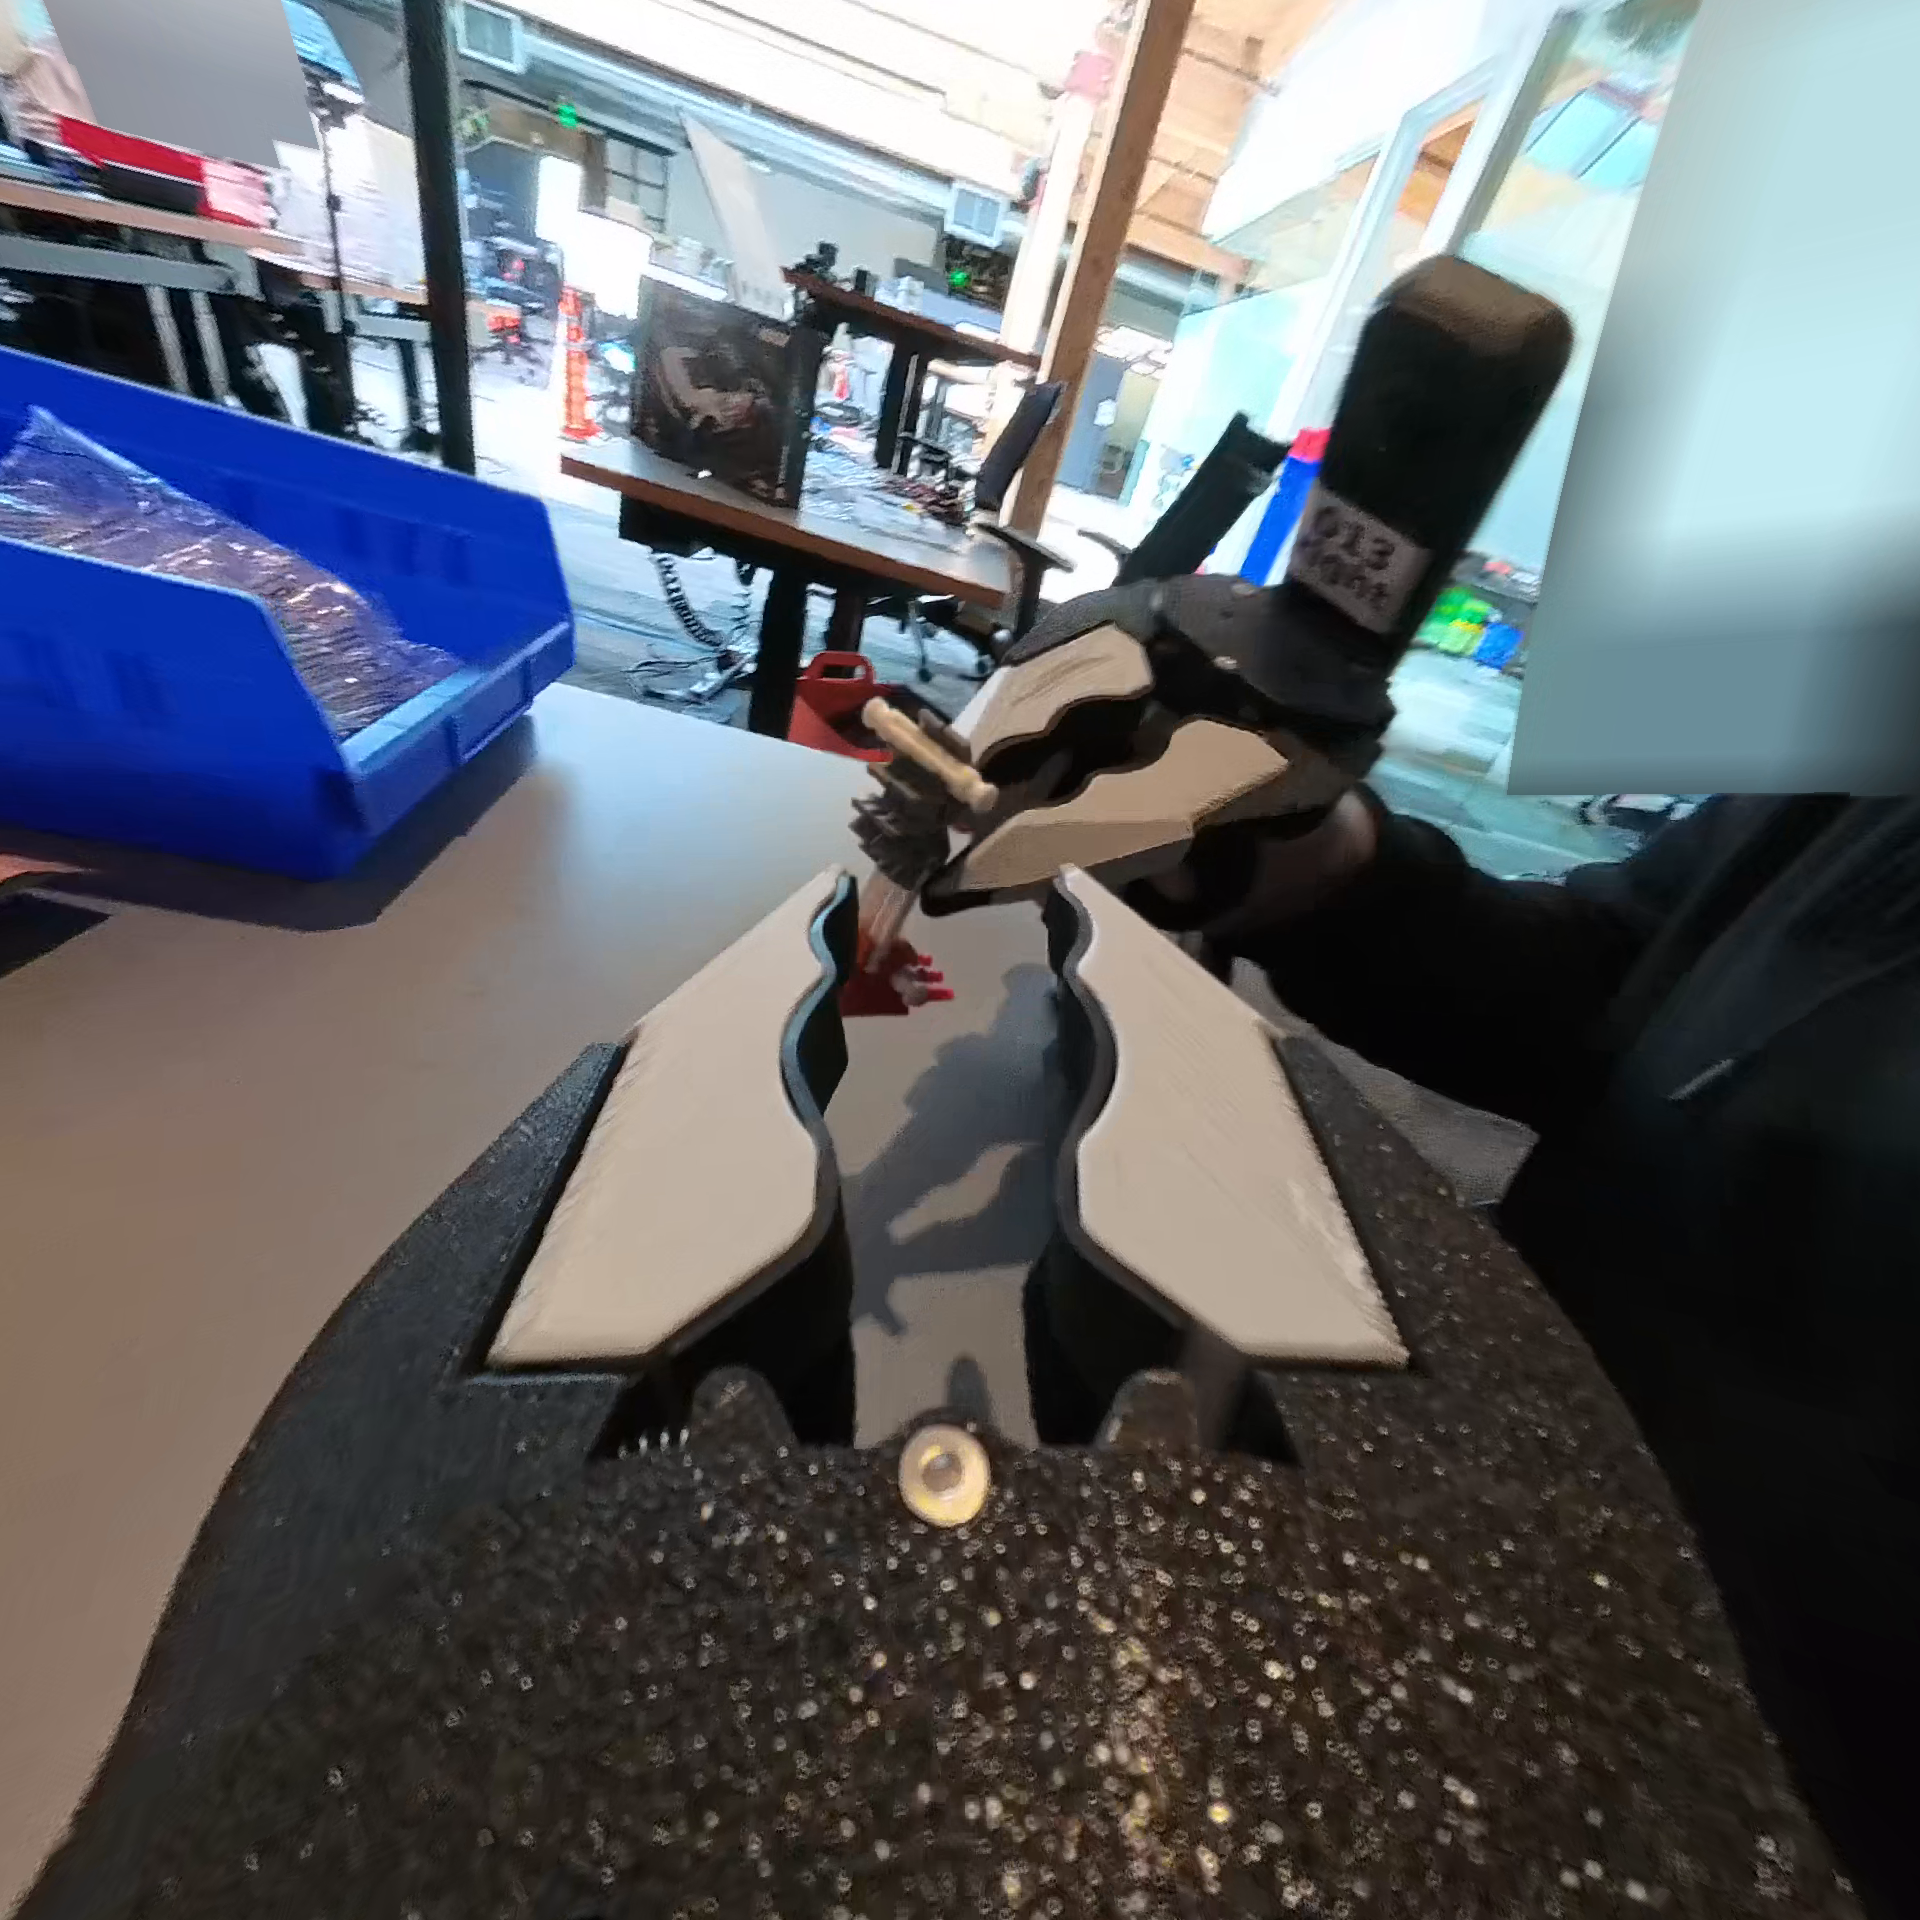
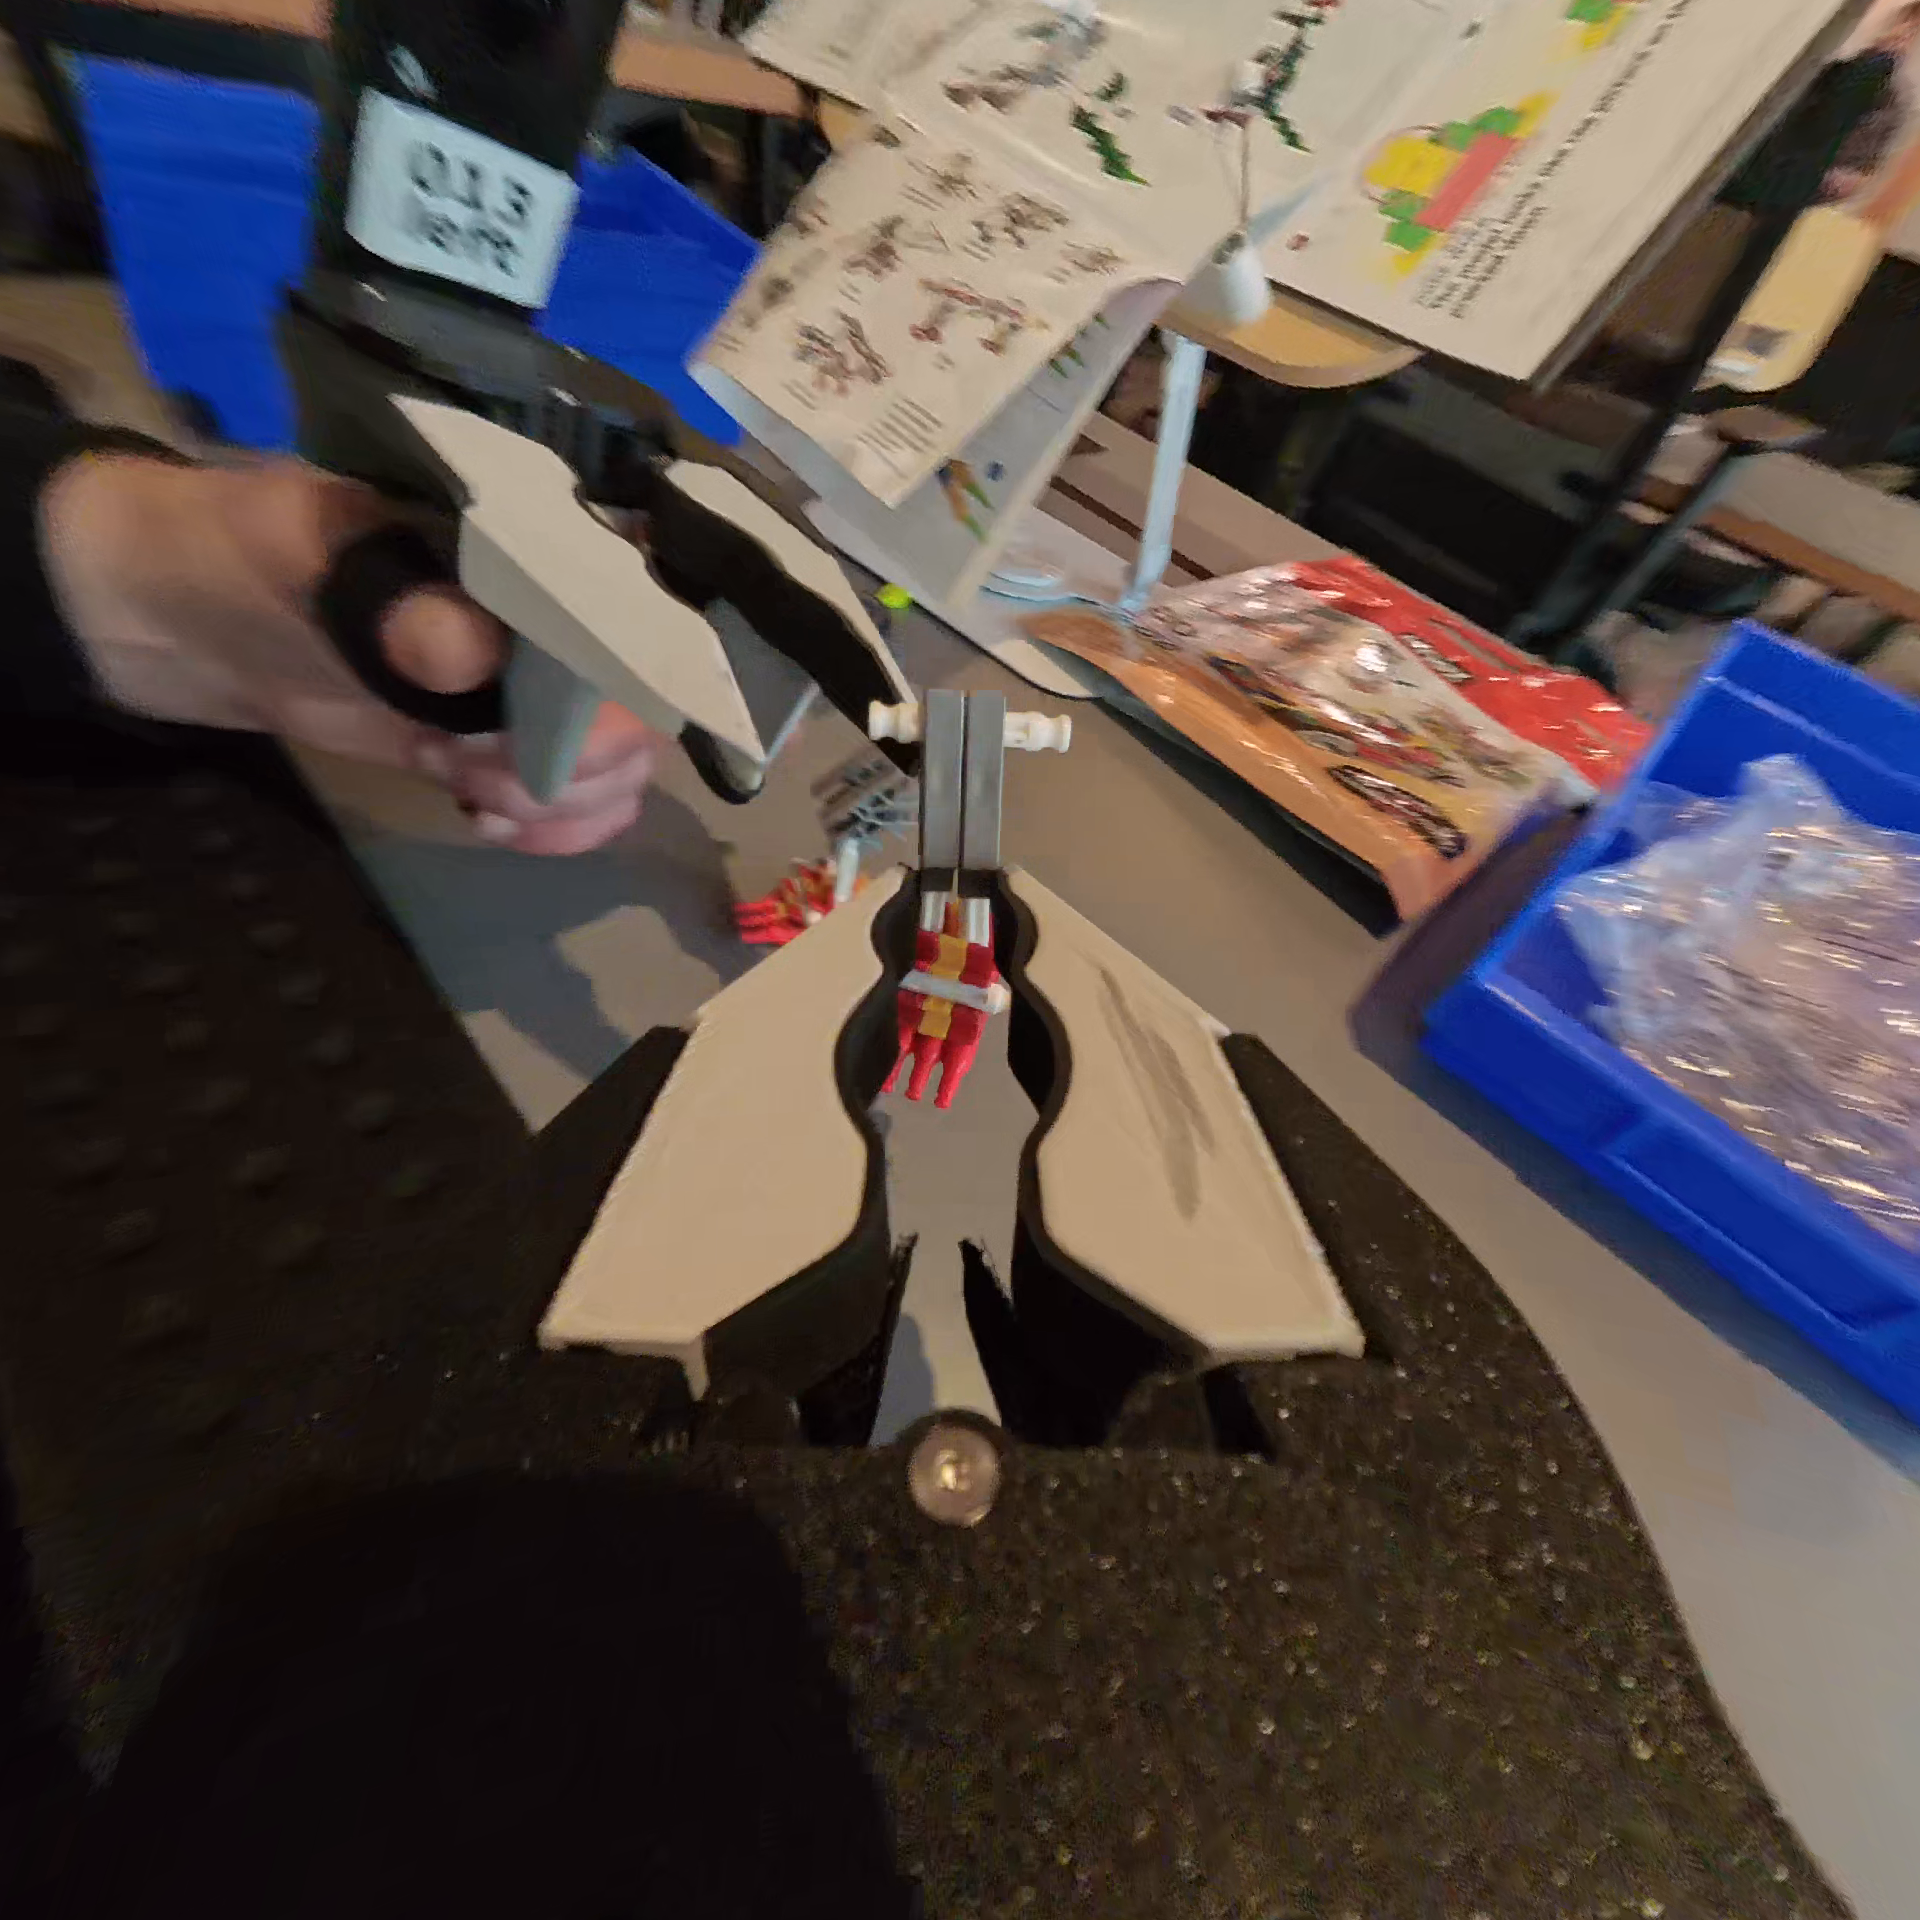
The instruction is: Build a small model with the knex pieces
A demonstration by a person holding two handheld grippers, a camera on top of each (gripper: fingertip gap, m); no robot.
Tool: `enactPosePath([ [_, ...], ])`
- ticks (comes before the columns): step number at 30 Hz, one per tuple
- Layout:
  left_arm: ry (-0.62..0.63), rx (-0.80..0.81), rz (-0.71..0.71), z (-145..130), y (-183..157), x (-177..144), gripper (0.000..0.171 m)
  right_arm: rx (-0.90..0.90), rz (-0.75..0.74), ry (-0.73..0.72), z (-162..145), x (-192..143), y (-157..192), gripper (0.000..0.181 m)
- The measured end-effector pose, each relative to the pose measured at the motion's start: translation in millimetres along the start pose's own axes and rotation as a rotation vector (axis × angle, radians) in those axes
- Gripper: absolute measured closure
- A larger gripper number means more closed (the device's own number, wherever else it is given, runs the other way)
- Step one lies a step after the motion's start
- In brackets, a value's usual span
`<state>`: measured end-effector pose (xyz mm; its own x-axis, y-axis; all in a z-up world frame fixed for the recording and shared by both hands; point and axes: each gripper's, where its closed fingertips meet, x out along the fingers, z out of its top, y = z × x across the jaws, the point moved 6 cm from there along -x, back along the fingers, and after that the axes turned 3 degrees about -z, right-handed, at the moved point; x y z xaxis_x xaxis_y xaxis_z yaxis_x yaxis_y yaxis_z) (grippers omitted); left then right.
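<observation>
My right gripper [image 2: 958, 894] is shut on a small brick assembly [image 2: 964, 790]. It has two grey beams side by side, a white axle [image 2: 971, 727] across the far end, and a red and yellow part [image 2: 940, 1029] between my fingers. The left wrist view shows this right gripper [image 1: 956, 821] raised above the grey table [image 1: 312, 1091], with the white axle [image 1: 925, 753] sticking out past its tips. My left gripper [image 1: 956, 894] is open and empty, just in front of the right one. A loose red piece [image 1: 894, 977] lies on the table by its left fingertip. It also shows in the right wrist view [image 2: 784, 904].
A blue bin [image 1: 436, 582] of clear plastic bags sits at the table's far left. The right wrist view shows another blue bin [image 2: 1662, 1091] of bags at right, an orange-red printed bag [image 2: 1330, 707], and an open instruction booklet [image 2: 935, 291] on a stand. A person's hand [image 2: 208, 603] holds the left gripper [image 2: 831, 727]. My left and right fingertips are right by each other.
</observation>
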<state>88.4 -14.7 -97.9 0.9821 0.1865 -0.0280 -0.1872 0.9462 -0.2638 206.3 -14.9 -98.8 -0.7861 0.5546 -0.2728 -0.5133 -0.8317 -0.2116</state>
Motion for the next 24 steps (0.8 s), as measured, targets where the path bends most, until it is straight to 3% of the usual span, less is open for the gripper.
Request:
enactPosePath([
  [5,0.040,0.037,0.131,-3.9,1.2,15.1,0.134,-0.147,-0.196,0.028,-2.3,2.8,6.9,0.168],
  [9,0.005,0.021,0.157,-1.8,3.9,18.6,0.150,-0.332,-0.358,0.052,-2.1,3.2,12.5,0.168],
  [13,-0.028,0.036,0.135,1.6,0.8,18.0,0.149,-0.495,-0.472,0.038,0.6,2.7,18.0,0.168],
  [19,-0.058,0.053,0.095,5.3,-3.4,16.2,0.150,-0.667,-0.555,0.011,3.2,0.0,23.1,0.167],
  [21,-0.071,0.056,0.086,8.2,-3.3,13.2,0.150,-0.682,-0.486,0.000,-0.4,-0.5,26.3,0.168],
  [24,-0.078,0.094,0.097,14.9,-0.9,7.5,0.171,-0.597,-0.345,-0.060,-1.3,-7.9,28.9,0.168],
])
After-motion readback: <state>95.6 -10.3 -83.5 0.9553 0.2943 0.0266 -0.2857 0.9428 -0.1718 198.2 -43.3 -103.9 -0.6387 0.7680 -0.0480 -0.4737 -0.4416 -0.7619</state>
